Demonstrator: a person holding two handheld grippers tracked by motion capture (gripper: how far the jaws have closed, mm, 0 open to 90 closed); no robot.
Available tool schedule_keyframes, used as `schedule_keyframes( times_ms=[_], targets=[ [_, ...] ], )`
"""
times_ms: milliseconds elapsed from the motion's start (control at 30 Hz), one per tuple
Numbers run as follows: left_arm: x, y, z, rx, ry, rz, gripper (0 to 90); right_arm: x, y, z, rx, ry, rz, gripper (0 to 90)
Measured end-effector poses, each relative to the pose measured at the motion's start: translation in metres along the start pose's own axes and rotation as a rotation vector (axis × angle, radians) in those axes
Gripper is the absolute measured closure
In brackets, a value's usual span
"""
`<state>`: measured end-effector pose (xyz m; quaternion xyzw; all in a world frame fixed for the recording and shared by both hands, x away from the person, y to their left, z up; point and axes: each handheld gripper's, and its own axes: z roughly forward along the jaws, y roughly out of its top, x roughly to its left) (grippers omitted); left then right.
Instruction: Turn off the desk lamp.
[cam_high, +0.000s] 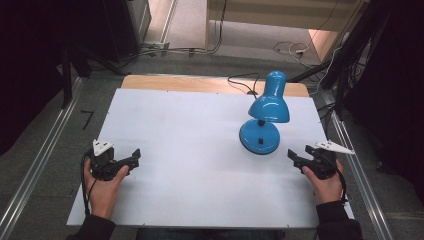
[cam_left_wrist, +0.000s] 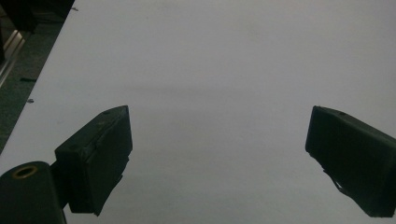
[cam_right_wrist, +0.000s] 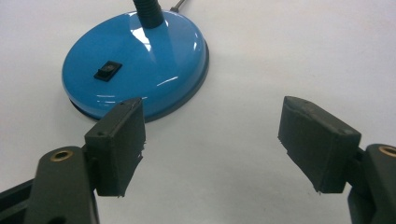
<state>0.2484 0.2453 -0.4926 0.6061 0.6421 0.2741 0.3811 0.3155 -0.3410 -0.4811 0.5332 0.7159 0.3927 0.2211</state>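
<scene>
A glossy blue desk lamp (cam_high: 265, 112) stands on the white table (cam_high: 190, 150), right of centre, its shade tipped over a round base (cam_right_wrist: 135, 65) that carries a small black switch (cam_right_wrist: 108, 71). My right gripper (cam_high: 299, 156) rests near the table's right edge, just right of the lamp base, jaws open and empty; in the right gripper view (cam_right_wrist: 212, 140) the base lies a short way beyond the left jaw. My left gripper (cam_high: 134, 156) sits at the table's left side, far from the lamp; its jaws (cam_left_wrist: 217, 158) are spread wide over bare table, holding nothing.
The lamp's black cord (cam_high: 245, 82) runs off the far edge of the table. Metal rails (cam_high: 40, 160) flank the table on both sides. More cables (cam_high: 290, 47) lie on the floor beyond.
</scene>
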Motion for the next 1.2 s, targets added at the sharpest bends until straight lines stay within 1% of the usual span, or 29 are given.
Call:
schedule_keyframes(
  times_ms=[167,467,533,800,933,1033,1067,1100,1133,1167,1200],
  targets=[
    [0.0,0.0,0.0,0.001,0.0,0.0,8.1,-0.003,-0.003,-0.004,0.0,0.001,0.003,21.7],
    [0.001,0.0,0.0,0.0,-0.003,-0.007,8.1,-0.01,-0.01,-0.01,0.003,-0.018,0.012,21.5],
    [0.0,0.0,0.0,0.001,-0.003,-0.005,8.1,-0.012,-0.012,-0.012,0.007,-0.02,0.02,21.5],
    [0.0,0.0,0.0,0.003,-0.004,-0.004,8.1,-0.018,-0.02,-0.016,0.022,-0.033,0.027,21.1],
    [0.0,0.0,0.0,0.004,-0.002,-0.002,8.1,-0.025,-0.027,-0.013,0.057,-0.061,0.009,19.7],
    [0.0,0.0,0.001,0.004,-0.002,-0.002,8.1,-0.034,-0.034,-0.006,0.099,-0.083,0.022,17.6],
    [-0.001,0.0,0.001,0.003,-0.002,-0.002,8.1,-0.036,-0.036,-0.003,0.105,-0.093,0.014,16.3],
    [-0.001,0.0,0.001,0.004,-0.002,0.0,8.1,-0.037,-0.036,-0.001,0.121,-0.096,0.015,14.5],
    [-0.001,0.0,0.001,0.005,0.0,0.0,8.1,-0.037,-0.035,0.0,0.12,-0.092,0.009,14.4],
    [-0.001,-0.001,0.001,0.006,0.0,0.001,8.1,-0.036,-0.035,0.001,0.124,-0.1,0.008,13.7],
    [-0.002,-0.001,0.002,0.007,-0.001,0.0,8.1,-0.035,-0.034,0.002,0.129,-0.105,-0.006,12.7]
  ],
)
